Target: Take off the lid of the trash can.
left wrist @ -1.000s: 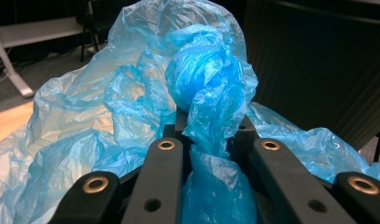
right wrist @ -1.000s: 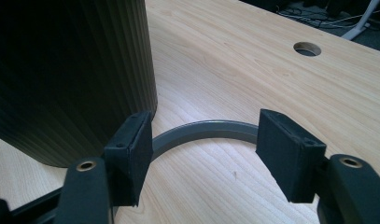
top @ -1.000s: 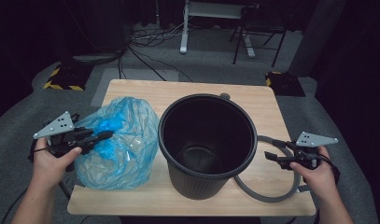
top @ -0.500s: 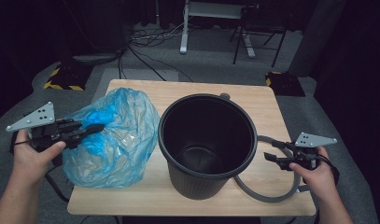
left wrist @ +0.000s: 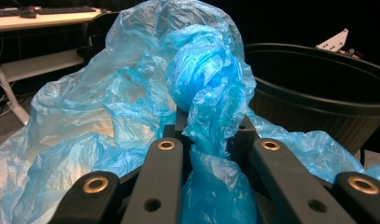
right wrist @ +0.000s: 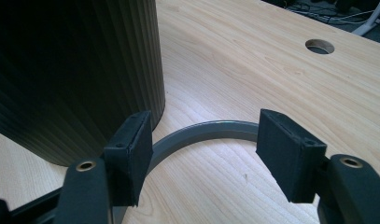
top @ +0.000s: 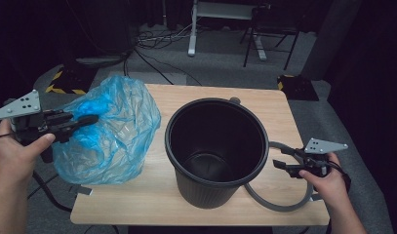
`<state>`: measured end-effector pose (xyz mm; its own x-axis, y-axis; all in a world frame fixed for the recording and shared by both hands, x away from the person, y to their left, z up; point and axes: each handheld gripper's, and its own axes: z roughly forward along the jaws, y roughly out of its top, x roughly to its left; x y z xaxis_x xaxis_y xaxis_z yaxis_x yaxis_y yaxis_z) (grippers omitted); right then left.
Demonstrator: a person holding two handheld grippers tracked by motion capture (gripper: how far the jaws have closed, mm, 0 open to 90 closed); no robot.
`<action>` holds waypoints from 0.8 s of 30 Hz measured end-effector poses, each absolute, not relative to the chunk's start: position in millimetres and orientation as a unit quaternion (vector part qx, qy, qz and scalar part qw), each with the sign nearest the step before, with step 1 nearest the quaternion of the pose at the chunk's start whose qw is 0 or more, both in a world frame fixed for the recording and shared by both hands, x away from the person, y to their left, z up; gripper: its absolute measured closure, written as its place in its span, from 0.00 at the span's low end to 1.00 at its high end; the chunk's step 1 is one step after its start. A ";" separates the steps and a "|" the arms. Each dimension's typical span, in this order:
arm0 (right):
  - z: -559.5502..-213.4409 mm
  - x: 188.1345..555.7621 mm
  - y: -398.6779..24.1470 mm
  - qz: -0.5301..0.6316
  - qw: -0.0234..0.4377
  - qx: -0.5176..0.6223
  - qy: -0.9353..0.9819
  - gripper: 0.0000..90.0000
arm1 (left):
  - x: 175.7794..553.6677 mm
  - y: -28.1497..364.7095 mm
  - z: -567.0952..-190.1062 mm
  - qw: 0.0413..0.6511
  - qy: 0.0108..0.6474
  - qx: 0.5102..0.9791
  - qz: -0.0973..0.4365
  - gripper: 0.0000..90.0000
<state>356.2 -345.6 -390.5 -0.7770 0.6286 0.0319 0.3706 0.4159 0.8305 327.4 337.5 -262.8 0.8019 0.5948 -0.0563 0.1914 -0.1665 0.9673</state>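
Two grippers: the left gripper (left wrist: pixel 211 140) is clenched on a bunched fold of the blue plastic bin liner (top: pixel 113 131), held beside the black bin (top: pixel 216 151); the right gripper (right wrist: pixel 204 149) is released, straddling the grey ring (right wrist: pixel 201 133) at the bin's foot. Lining the bin remains undone. No writing is legible.

Three cameras: one fixed overhead, one riding each pair of tongs.

The high view looks forward and down over the whole tabletop (top: pixel 264 105) from the person's side. The left gripper view sits very close behind a blue plastic bag (left wrist: pixel 204 79), facing the black bin (left wrist: pixel 318 93). The right gripper view looks low across the tabletop, close beside the same bin's ribbed wall.
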 end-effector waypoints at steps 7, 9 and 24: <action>-390.8 355.6 -345.2 0.448 0.143 0.300 0.830 0.41 | 334.2 332.4 -248.1 0.592 0.266 0.739 0.178 0.88; -390.6 355.1 -344.6 0.449 0.143 0.300 0.829 0.41 | 336.7 331.0 -243.5 0.594 0.264 0.739 0.179 0.88; -396.0 354.8 -342.4 0.448 0.138 0.299 0.831 0.40 | 351.3 309.7 -216.2 0.604 0.259 0.729 0.192 0.88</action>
<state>354.8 -342.4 -396.0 -0.7834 0.6203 0.0394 0.3737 0.4194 0.8273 351.3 309.7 -216.2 0.7922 0.6093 -0.0333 0.1461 -0.1364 0.9798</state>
